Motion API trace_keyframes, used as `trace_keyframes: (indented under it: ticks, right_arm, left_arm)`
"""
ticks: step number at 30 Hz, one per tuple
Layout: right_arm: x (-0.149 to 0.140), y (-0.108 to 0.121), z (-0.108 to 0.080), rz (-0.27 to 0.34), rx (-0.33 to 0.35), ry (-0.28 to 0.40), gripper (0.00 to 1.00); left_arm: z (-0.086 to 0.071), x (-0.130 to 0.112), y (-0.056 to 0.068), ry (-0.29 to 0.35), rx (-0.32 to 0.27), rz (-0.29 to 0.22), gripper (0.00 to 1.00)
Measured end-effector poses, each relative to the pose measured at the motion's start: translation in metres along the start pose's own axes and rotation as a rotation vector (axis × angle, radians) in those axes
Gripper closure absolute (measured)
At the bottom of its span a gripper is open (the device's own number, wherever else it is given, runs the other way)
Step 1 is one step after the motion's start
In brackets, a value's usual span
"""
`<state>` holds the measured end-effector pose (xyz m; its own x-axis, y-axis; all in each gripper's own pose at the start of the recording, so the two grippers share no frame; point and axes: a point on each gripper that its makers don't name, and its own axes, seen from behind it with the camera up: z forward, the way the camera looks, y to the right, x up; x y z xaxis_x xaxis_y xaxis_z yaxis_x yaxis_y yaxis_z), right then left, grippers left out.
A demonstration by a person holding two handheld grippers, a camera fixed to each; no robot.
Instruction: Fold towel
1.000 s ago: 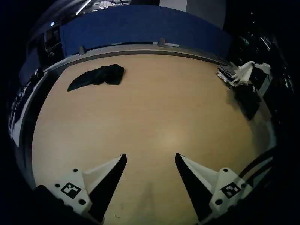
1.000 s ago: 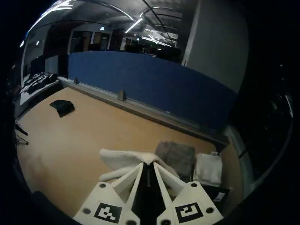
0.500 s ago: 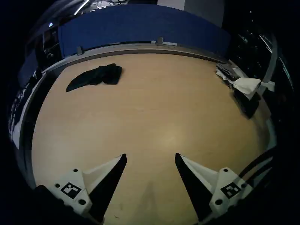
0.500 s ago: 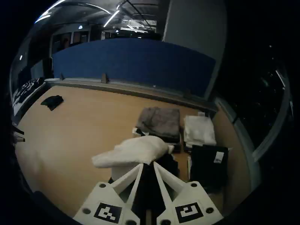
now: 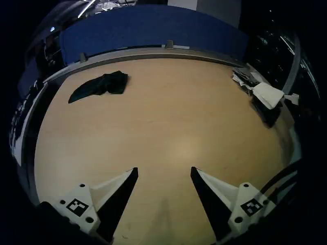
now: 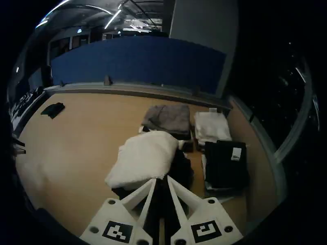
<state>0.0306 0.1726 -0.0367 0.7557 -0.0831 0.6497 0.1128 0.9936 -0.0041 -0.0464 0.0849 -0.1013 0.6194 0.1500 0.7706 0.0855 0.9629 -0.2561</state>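
Pinching one white towel point(image 6: 143, 159), right tool point(image 6: 161, 179) sits by three folded piles point(image 6: 168, 118); left tool point(image 5: 163, 169) gapes over table point(image 5: 163, 114).

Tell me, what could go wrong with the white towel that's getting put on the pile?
1. The white towel sits crooked on the dark pile and sticks out over its left side, so it might slide off when released.
2. The right hand-held gripper looks closed on the towel's near edge. Pulling back before opening could tug the fold apart.
3. The grey towel lies close behind, so a push forward might rumple it.
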Motion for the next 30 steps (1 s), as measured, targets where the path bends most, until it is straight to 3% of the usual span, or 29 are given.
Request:
trace_keyframes:
  ticks: [16, 24, 30]
  right_arm:
    - [-0.068, 0.013, 0.022, 0.058, -0.055, -0.12, 0.97]
    - [-0.088, 0.016, 0.038, 0.083, -0.074, -0.159, 0.97]
    - [-0.087, 0.017, 0.038, 0.066, -0.088, -0.152, 0.94]
  left_arm:
    - [-0.003, -0.003, -0.001, -0.005, 0.008, 0.006, 0.04]
    - [-0.001, -0.003, 0.001, -0.01, 0.01, 0.013, 0.05]
    - [0.001, -0.002, 0.003, -0.008, 0.006, 0.013, 0.04]
